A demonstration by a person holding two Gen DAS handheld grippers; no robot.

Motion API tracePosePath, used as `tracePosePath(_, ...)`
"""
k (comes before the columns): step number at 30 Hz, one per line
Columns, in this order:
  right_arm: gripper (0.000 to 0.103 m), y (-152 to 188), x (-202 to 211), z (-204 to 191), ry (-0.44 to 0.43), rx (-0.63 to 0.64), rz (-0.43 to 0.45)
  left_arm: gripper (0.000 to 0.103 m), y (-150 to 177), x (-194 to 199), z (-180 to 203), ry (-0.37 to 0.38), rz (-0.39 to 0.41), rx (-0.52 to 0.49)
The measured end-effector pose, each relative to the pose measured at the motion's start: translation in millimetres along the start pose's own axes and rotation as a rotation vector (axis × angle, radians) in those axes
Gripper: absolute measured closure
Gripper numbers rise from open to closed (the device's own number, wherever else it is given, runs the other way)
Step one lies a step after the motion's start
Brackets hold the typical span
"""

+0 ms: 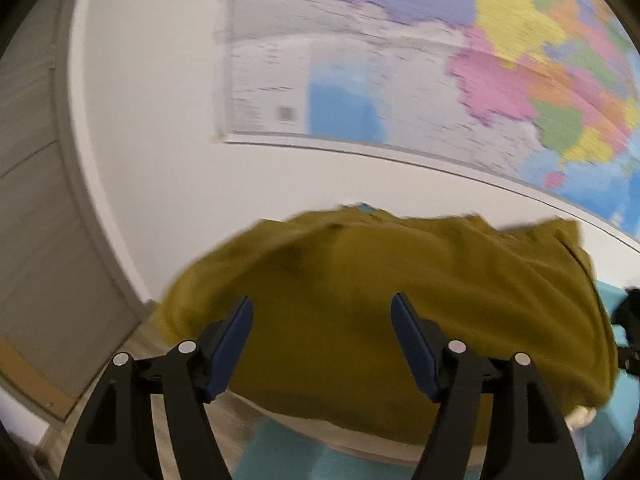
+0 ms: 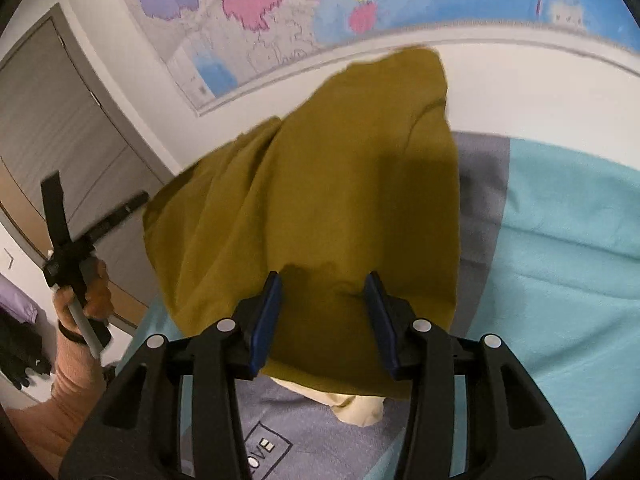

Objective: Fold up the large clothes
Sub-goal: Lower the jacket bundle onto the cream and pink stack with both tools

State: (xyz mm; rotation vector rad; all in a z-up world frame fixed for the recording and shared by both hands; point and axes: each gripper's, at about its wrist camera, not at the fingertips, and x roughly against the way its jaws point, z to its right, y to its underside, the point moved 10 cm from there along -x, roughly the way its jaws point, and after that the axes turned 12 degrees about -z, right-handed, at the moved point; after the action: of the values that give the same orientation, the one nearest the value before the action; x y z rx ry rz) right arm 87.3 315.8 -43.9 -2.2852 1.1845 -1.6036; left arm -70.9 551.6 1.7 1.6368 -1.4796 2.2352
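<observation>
Two grippers, both spread wide, neither pinching anything. Left gripper (image 1: 322,344) hovers in front of the mustard garment (image 1: 400,312); right gripper (image 2: 324,316) likewise, its blue pads (image 2: 268,320) either side of the cloth but apart from it as far as I can tell. Mustard garment (image 2: 312,208) sits heaped in a tall mound near the bed's (image 2: 560,260) wall-side edge, one part rising toward the wall map (image 2: 280,8). A cream cloth (image 2: 356,404) pokes out under the mound's near edge. Person's left hand (image 2: 86,292) on its gripper handle shows at the left of the right wrist view.

Risks, my guess: closing on the mound now likely grabs several layers at once, so the fold goes crooked; cream cloth could get pinched along with it; a pull toward the bed edge might drag the heap off.

Garment: matte soft knit, limp, broad rounded folds, no visible hem line. Bed cover: turquoise and grey panels, slightly fuzzy, printed square logo. Pads: smooth flat blue. Left view motion-blurred.
</observation>
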Motion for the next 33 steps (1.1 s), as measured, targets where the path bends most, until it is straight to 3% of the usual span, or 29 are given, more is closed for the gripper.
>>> tracePosePath(4,0.059,-7.8,20.9,-13.7,0.018,0.057,0.053,0.034,7.7,1.1,35.0,0.073,0.001,-0.043)
tracePosePath(10,0.050,-26.4,36.2,-34.3,0.041,0.130,0.138,0.027,17.7,11.9,79.3,0.106,0.032,-0.115)
tracePosePath(14,0.050,-34.4,25.6,-40.5,0.060,0.159,0.140,0.025,22.6,12.0,102.5,0.121,0.031,-0.152)
tracePosePath(17,0.050,-33.6,5.9,-32.7,0.075,0.152,0.092,0.024,26.8,3.9,114.2,0.122,0.010,-0.171)
tracePosePath(19,0.050,-30.2,-9.4,-23.5,0.082,0.137,0.046,0.023,29.1,-3.9,117.4,0.116,-0.006,-0.171)
tracePosePath(23,0.051,-27.7,-32.9,-1.8,-0.003,0.031,-0.013,0.020,31.7,-19.5,118.2,0.117,-0.035,-0.169)
tracePosePath(33,0.043,-18.6,0.8,-22.7,0.040,0.121,0.062,0.014,34.6,-9.6,115.9,0.052,-0.009,-0.146)
